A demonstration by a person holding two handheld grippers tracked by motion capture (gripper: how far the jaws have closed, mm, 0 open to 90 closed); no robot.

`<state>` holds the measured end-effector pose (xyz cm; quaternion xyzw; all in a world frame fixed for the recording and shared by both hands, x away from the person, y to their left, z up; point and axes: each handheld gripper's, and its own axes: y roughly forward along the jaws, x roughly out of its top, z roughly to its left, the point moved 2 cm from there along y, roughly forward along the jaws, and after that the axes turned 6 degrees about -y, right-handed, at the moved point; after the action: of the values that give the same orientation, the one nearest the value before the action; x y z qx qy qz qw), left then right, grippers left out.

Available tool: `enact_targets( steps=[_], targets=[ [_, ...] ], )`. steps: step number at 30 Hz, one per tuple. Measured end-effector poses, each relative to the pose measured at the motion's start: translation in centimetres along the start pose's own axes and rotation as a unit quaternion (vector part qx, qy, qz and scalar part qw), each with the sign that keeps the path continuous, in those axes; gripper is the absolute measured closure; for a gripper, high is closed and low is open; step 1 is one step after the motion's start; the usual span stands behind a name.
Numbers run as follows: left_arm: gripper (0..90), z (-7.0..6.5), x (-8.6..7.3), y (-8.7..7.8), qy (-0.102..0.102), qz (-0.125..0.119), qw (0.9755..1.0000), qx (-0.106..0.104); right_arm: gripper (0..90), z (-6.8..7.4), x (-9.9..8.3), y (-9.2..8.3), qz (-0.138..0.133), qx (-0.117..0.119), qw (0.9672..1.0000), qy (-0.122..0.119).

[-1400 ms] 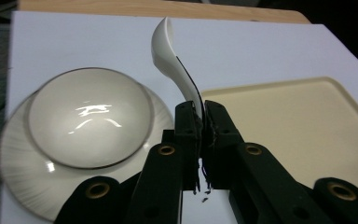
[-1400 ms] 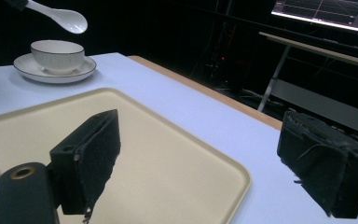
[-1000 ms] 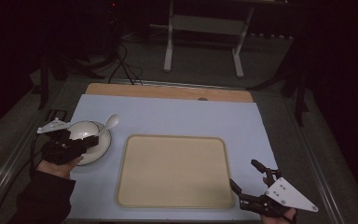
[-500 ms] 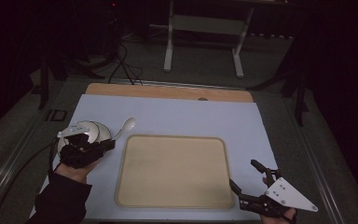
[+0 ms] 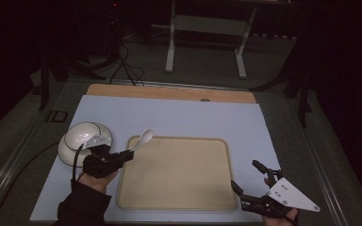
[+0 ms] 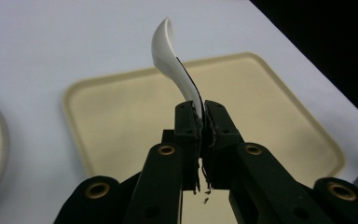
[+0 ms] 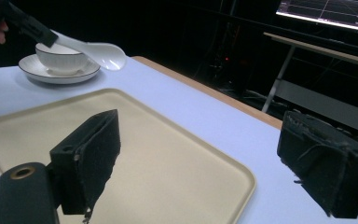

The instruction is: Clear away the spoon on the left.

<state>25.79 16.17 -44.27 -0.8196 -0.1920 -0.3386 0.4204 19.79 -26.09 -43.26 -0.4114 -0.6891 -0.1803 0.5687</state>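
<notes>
My left gripper (image 5: 128,155) is shut on the handle of a white ceramic spoon (image 5: 144,138), holding it in the air over the left edge of the beige tray (image 5: 217,197). In the left gripper view the spoon (image 6: 171,61) rises from between the closed jaws with its bowl pointing away. A white bowl (image 5: 82,133) on a white saucer (image 5: 65,153) stands just left of that hand. My right gripper (image 5: 247,185) stands open off the tray's near right corner, nothing between its pads (image 7: 91,154).
The tray (image 7: 168,186) lies on a pale blue mat (image 5: 179,115) over a wooden table (image 5: 169,92). A cable (image 5: 19,165) trails off the left side. Metal stand legs (image 5: 172,52) rise on the floor beyond the table's far edge.
My left gripper has carried the spoon rightward from beside the bowl to the tray's left edge. The right gripper has stayed in place, open.
</notes>
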Motion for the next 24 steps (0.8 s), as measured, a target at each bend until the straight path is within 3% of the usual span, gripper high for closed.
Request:
enact_targets(
  steps=[3,13,24],
  targets=[
    [85.9,-0.6,-0.4,0.9,-0.009,-0.003,0.9999,-0.002,13.1,0.0,0.0,0.1,-0.001,0.001,1.0,0.0],
    [85.8,-1.9,-1.5,3.5,-0.032,-0.027,0.9987,0.031,13.1,0.0,0.0,0.3,0.0,0.005,1.0,0.001],
    [85.8,-2.6,-3.3,5.2,-0.059,-0.023,0.997,0.046,13.1,0.0,0.1,0.4,0.0,0.006,1.0,0.003]
  ],
)
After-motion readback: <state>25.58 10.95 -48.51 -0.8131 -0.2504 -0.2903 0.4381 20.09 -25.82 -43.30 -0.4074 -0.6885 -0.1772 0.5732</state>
